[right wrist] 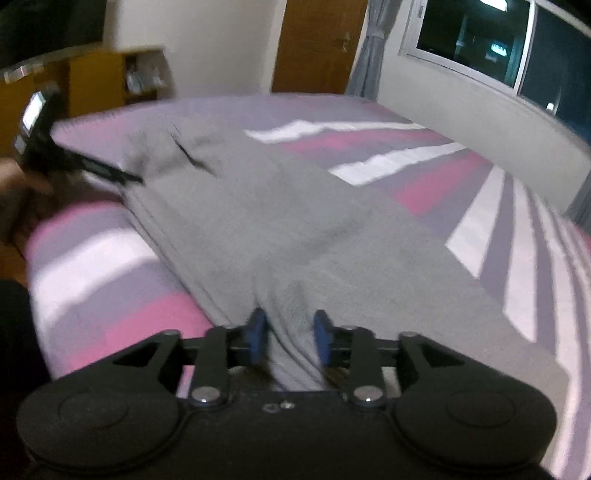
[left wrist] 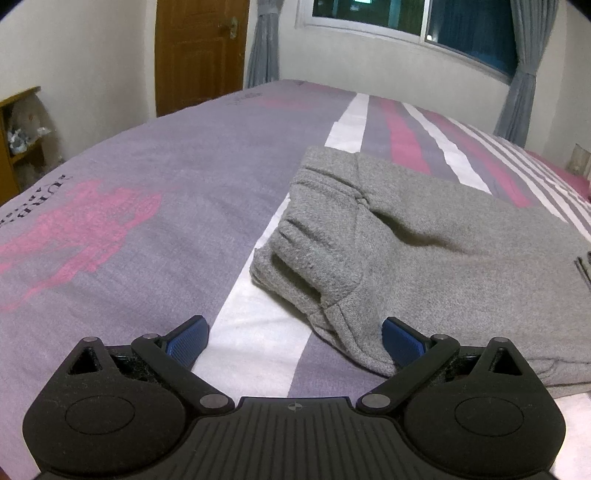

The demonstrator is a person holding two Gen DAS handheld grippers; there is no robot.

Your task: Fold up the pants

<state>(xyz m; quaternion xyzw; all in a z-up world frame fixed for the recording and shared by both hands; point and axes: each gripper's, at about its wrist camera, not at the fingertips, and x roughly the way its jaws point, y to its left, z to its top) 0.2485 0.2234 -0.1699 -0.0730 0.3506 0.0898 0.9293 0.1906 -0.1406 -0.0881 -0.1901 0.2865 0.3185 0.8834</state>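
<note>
Left hand-held gripper (left wrist: 295,341) first: its blue pads (left wrist: 186,341) are spread wide, nothing between them, hovering low over the bed (left wrist: 147,192). The right-side pad sits just beside the near edge of the grey pants (left wrist: 424,236), at or against the fabric; whether it actually touches is hard to call. The left-side pad is over bare bedsheet, next to a white stripe.

Over to the right hand-held gripper (right wrist: 290,338), and this view is smeared with motion blur. Its two blue pads (right wrist: 256,336) stand close together with a ridge of grey cloth between them; the pants (right wrist: 280,221) are pinched right there at the near end. From that pinch the fabric runs away up the bed in a long grey spread toward the far left.

At that far left end, the other hand-held gripper (right wrist: 40,144) shows as a dark blurred shape, just beside the pants' far edge, near the bed's side.

Back in the left wrist view, the pants lie bunched at their left end, gathered cuff or waistband folds stacked there, the rest flat and stretching off to the right. They rest on the purple, pink and white striped bedsheet. Beyond the bed stand a wooden door (left wrist: 201,55), grey curtains (left wrist: 263,44) and a dark window (left wrist: 417,18); a wooden shelf (left wrist: 18,140) sits at far left.
</note>
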